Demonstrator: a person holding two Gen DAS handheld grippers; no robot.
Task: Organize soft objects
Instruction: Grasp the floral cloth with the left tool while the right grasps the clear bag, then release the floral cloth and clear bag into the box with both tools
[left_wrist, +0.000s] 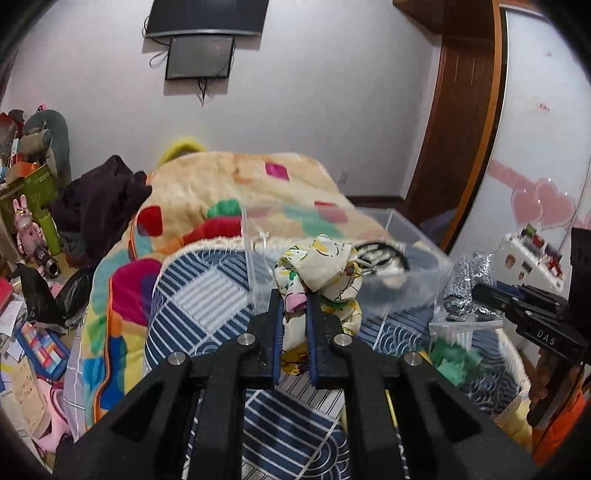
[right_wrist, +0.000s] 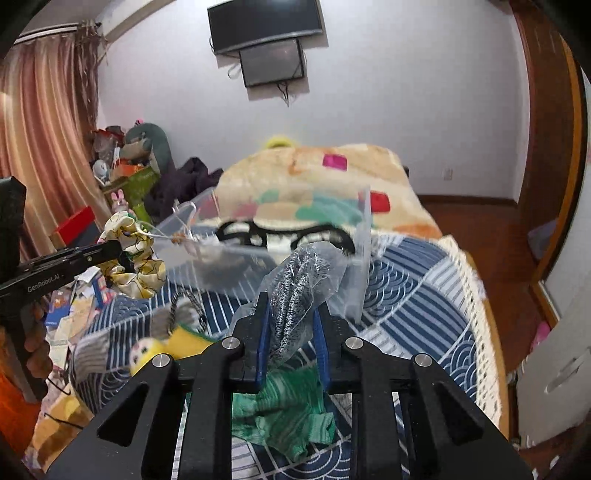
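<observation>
Left wrist view: cream printed pouch (left_wrist: 321, 266) at frame centre, pinched between the pads of the left claw (left_wrist: 294, 306), lifted off the patterned bedspread (left_wrist: 207, 295), bulk bunched above the tips and a tail hanging below. Directly beyond it, toward upper right of frame, the clear plastic bin (left_wrist: 406, 258), open top facing up, near wall just past the pouch. Short forward carry over that wall, by this reading.

Right wrist view: grey knit item in a clear bag (right_wrist: 299, 291) clamped in the right claw (right_wrist: 291, 314), long axis running up the frame from the tips, top end level with the near wall of the clear plastic bin (right_wrist: 266, 240). Bin straight ahead and slightly left; corner edge just right of the bag's top. Left claw (right_wrist: 110, 251) at middle left with the pouch, also beside the bin's rim. Both about equally near. Green cloth (right_wrist: 284, 417) and a yellow toy (right_wrist: 162, 350) lying loose on the bedspread below.
</observation>
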